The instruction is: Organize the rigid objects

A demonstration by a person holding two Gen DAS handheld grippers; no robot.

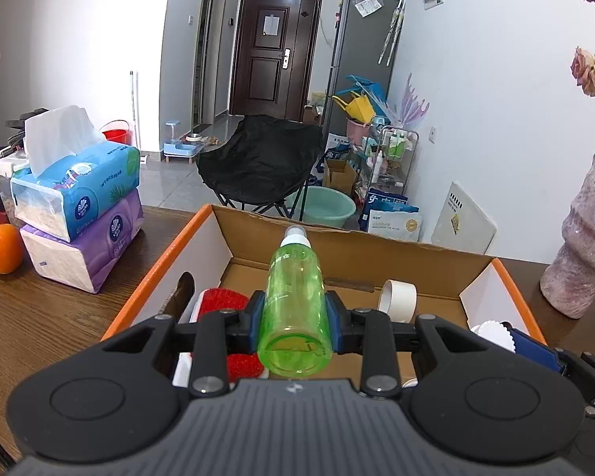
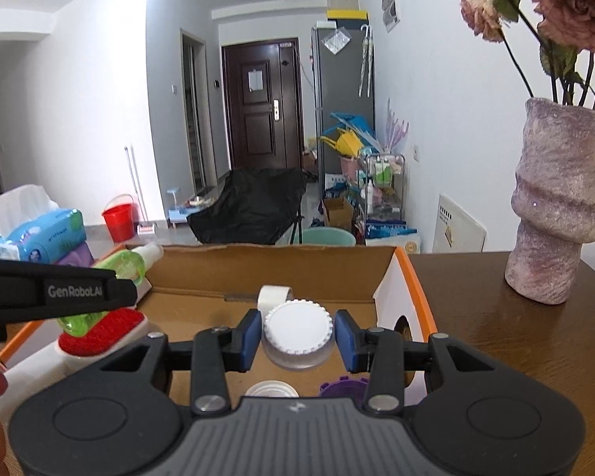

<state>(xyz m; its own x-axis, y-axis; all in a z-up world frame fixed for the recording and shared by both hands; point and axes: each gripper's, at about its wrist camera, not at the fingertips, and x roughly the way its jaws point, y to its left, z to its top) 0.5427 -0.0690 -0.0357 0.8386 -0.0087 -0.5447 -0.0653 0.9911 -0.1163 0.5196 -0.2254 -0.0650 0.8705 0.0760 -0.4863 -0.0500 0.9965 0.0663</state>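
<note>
Left tongs (image 1: 294,317) clench green bottle (image 1: 293,309), right tongs (image 2: 297,341) white-lidded jar (image 2: 298,333), over box (image 2: 420,297)

White walls (image 1: 79,39), dark wooden door (image 1: 271,47), grey tiled floor (image 1: 170,186), black folding chair (image 1: 258,158), daylight.

We're looking into a lived-in home, an apartment's main room: dark wooden entry door (image 1: 273,49) at the far end, tall grey fridge (image 1: 361,59) beside it, a black folding chair (image 1: 260,158) on the tiled floor. Pet feeding bowls (image 1: 182,144), a red bucket (image 2: 119,218), and stacked tissue packs (image 1: 79,198) on the wooden table (image 1: 39,317) beside a vase (image 2: 555,206) of dried roses.
</note>
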